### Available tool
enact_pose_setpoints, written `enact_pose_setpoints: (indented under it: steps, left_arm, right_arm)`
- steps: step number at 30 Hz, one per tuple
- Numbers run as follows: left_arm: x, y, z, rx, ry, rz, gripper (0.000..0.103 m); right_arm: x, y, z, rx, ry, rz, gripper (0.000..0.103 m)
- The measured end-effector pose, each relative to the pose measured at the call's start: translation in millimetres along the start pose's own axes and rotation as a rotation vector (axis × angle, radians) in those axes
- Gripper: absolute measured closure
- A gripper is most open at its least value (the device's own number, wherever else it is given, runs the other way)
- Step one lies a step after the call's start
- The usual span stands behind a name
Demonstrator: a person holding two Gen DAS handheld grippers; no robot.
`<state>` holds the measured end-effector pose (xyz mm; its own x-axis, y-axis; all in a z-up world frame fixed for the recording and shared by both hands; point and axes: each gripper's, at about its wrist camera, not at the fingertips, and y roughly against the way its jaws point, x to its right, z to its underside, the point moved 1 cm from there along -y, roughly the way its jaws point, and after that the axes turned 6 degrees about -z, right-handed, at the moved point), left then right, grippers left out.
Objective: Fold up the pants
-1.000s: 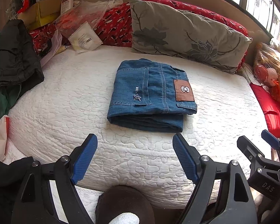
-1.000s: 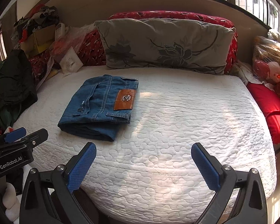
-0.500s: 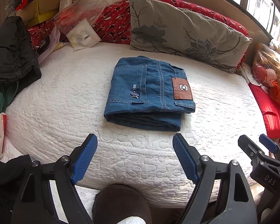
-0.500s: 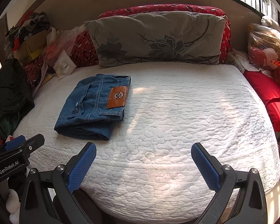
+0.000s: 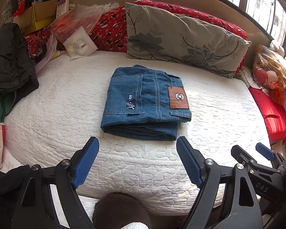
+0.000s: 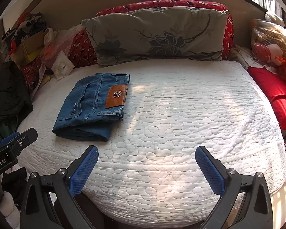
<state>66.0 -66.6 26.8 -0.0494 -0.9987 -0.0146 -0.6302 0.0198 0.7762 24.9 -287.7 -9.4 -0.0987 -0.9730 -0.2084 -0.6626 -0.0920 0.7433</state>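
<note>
Currently, my left gripper (image 5: pixel 137 160) and right gripper (image 6: pixel 146 168) are both spread wide, grasping nothing, near the bed (image 6: pixel 181 124) edge. Folded pants (image 5: pixel 145 103) lie flat on it.

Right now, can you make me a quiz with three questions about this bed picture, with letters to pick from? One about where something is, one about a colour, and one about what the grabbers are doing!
1. Where do the folded jeans lie?
A. on the white quilted bed
B. on top of the grey flowered pillow
C. on the floor

2. What colour is the patch on the jeans?
A. green
B. brown
C. pink

3. What are the left gripper and right gripper doing?
A. both pinching the jeans
B. one shut on the pillow
C. both open, holding nothing

Answers:
1. A, the jeans rest on the quilt in front of the pillow.
2. B, a brown leather-like patch with a metal badge shows.
3. C, the blue fingers stand wide apart, short of the jeans.
</note>
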Motion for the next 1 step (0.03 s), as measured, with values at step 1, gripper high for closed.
enact_pose_setpoints:
  steps: [1]
  left_arm:
    - [1.1,-0.3,-0.1,-0.003,0.000,0.001,0.019]
  right_arm:
    - [0.9,-0.1,0.1,-0.001,-0.004,0.000,0.001]
